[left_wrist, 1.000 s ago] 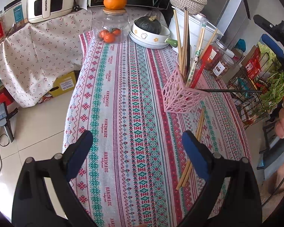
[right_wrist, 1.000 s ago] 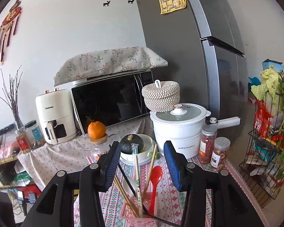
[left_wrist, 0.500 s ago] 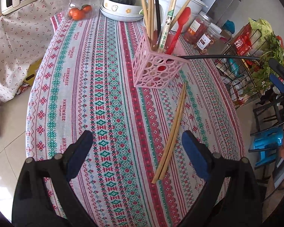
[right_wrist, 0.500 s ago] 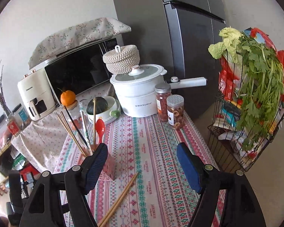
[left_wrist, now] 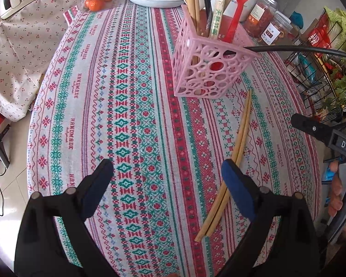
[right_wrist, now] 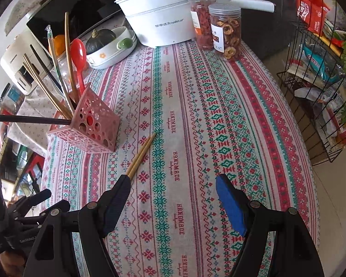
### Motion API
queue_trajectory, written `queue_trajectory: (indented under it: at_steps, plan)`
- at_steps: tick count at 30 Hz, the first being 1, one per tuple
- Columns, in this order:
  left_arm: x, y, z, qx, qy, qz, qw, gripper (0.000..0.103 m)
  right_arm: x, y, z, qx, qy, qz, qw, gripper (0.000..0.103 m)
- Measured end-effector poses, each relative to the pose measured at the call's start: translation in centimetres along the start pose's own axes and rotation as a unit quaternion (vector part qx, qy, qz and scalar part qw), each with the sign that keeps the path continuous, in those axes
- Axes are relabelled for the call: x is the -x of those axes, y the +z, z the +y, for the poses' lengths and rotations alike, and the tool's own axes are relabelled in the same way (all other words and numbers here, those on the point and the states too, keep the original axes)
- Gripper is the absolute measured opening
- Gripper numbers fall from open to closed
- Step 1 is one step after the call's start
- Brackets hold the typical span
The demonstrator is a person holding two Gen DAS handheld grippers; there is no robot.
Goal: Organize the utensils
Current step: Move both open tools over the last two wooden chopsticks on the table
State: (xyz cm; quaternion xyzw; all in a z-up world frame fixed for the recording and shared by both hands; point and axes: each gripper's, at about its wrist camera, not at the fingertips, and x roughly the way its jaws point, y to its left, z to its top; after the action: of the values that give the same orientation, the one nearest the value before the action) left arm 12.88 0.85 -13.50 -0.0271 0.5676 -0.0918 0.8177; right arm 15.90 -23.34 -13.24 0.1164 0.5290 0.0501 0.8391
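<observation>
Patterned tablecloth, bare and broad beside chopsticks and pink basket.

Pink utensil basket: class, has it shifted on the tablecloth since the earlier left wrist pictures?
No. The pink utensil basket stands on the same red stripe of the tablecloth, beside the loose chopsticks; only the camera approached.

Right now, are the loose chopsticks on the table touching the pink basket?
Apart. The right wrist view shows the chopsticks lying with patterned tablecloth visible between their tips and the pink basket.
</observation>
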Motion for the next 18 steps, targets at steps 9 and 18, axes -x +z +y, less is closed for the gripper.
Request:
queue_trajectory:
  at_steps: [9, 18]
  plan:
    - [-0.1, 0.6, 0.3, -0.011, 0.012, -0.009, 0.9998, 0.095, -4.9, 0.2, 2.9, 0.039, -0.019, 0.038, 0.998, 0.078]
    - [0.0, 0.6, 0.3, -0.021, 0.011, -0.01, 0.9997, 0.095, -7.2, 0.8, 4.3, 0.043, -0.047, 0.037, 0.997, 0.077]
